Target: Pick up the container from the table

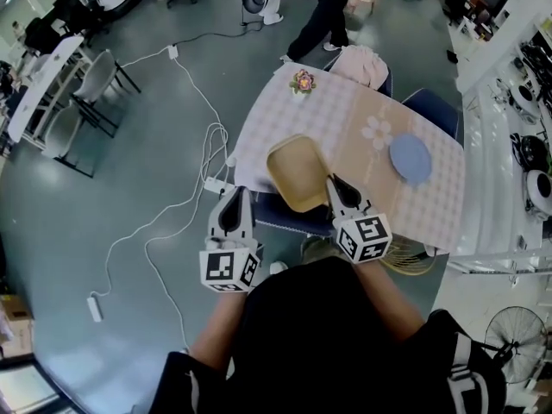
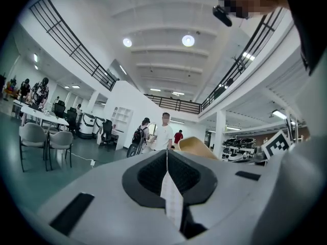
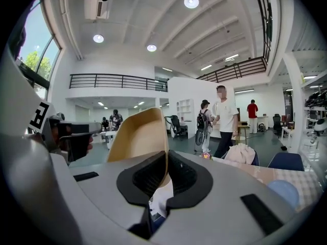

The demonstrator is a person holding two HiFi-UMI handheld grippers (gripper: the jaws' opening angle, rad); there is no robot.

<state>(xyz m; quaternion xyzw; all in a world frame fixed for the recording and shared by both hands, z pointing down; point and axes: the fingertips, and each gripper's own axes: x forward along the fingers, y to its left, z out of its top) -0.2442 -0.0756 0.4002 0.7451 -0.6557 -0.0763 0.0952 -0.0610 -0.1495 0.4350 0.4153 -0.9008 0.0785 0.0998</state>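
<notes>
Gripped the tan container [image 1: 297,172] by its near rim with the right gripper [image 1: 332,182], jaws pressed shut on the thin wall. Held it at the centre of the head view, over the near edge of the checked table [image 1: 354,136]. In the right gripper view, saw the container [image 3: 140,134] standing steeply up and to the left from the gripper [image 3: 167,154]. Carried the left gripper [image 1: 235,195] just left of the container, over the floor, jaws together with nothing between them. On the table, saw a blue plate [image 1: 410,158] right of the container and a small flower piece [image 1: 303,81] at the far end.
</notes>
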